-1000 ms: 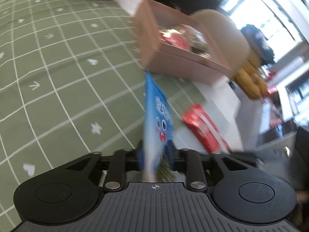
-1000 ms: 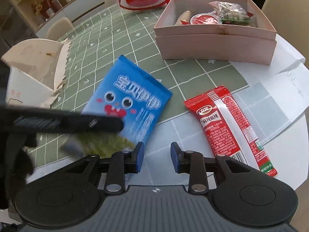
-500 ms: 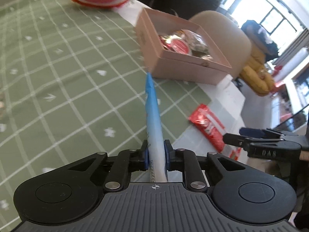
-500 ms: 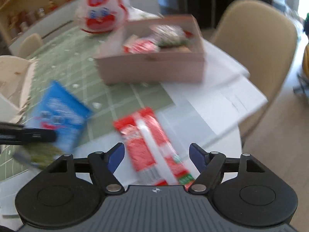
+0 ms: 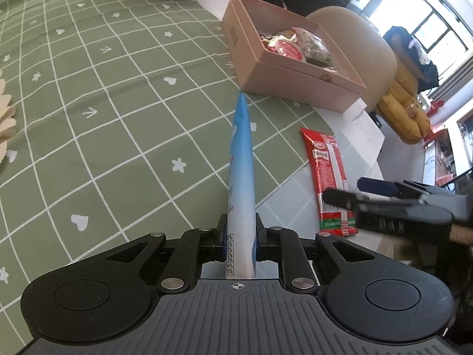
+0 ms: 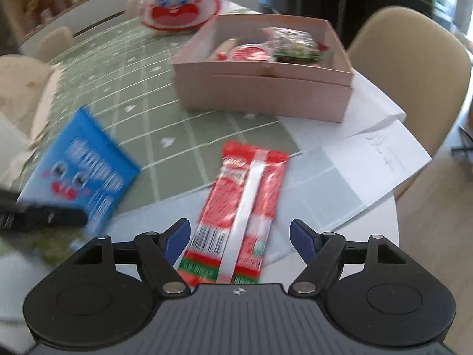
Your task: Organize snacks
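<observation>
The blue snack packet (image 5: 241, 174) was clamped edge-on in the left hand-held gripper (image 5: 241, 233), its jaws drawn narrow on the packet's lower end, so that in the left wrist view it showed as a thin blue blade pointing toward the pink box (image 5: 291, 71). In the right wrist view the same packet (image 6: 79, 171) appeared face-on and blurred, to the left of the box and nearer the camera, with the left hand-held gripper's dark finger (image 6: 44, 219) across its lower edge.

The red snack packet (image 6: 239, 213) lay flat on the desk in front of the pink box (image 6: 266, 88), partly on the green checked cloth (image 6: 124, 88) and partly on the white paper (image 6: 369, 159). The right hand-held gripper (image 6: 239, 236) hovered over the packet's near end with its jaws wide, one blue pad on either side and neither touching it. From the left wrist view this gripper (image 5: 351, 192) reached in from the right over the lower part of the red packet (image 5: 328, 174).

The pink box stood open and held several wrapped snacks (image 6: 266, 47). Beyond the box, a white and red cartoon-faced bag (image 6: 180, 3) rested on the cloth. A beige chair (image 6: 414, 59) stood to the right of the box.
</observation>
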